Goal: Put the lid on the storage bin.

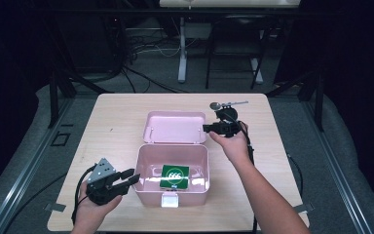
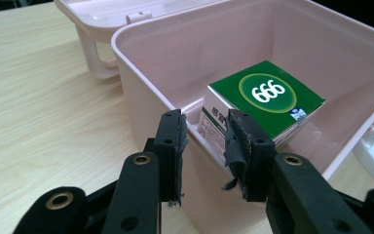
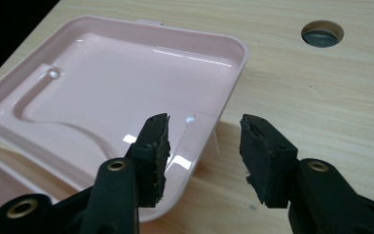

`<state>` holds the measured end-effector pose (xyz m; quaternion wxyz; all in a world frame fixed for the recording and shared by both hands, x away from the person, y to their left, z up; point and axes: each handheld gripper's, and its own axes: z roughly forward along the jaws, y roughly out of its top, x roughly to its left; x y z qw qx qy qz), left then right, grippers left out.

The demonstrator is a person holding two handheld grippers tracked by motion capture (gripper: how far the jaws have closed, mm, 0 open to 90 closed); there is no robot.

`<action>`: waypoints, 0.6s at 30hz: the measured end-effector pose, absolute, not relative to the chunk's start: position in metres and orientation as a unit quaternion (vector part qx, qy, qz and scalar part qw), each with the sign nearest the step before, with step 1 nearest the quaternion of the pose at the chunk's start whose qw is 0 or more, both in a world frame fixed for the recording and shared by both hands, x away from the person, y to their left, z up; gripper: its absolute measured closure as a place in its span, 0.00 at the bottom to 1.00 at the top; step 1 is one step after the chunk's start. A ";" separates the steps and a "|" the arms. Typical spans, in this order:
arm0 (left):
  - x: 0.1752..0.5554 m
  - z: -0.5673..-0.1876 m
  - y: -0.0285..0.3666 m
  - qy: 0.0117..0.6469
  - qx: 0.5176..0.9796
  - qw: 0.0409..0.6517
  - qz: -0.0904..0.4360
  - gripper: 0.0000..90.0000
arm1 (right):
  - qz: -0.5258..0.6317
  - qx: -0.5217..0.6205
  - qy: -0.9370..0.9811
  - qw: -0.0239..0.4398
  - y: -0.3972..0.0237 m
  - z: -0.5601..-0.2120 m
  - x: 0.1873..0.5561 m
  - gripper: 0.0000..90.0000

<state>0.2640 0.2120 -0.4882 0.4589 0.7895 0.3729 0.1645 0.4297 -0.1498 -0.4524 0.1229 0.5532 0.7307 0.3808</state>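
A light wooden table (image 1: 117, 122) is carrying an open pink plastic box (image 1: 143, 187) at the centre of the high view. At lower left, the left tongs (image 1: 132, 176) are sitting just beside the box's left wall, their jaws parted and gripping nothing. Inside the box, toward its right, a green carton marked 666 (image 1: 175, 176) is lying flat. Above it, the box's lid (image 1: 174, 127) is lying open on the table. At centre right, the right tongs (image 1: 206, 128) are hovering by the lid's right edge, jaws spread wide and empty.
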 end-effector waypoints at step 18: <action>0.263 -0.490 0.212 0.378 0.781 0.469 0.166 0.77 | 0.326 0.588 0.731 0.118 -0.131 -0.459 0.470 0.76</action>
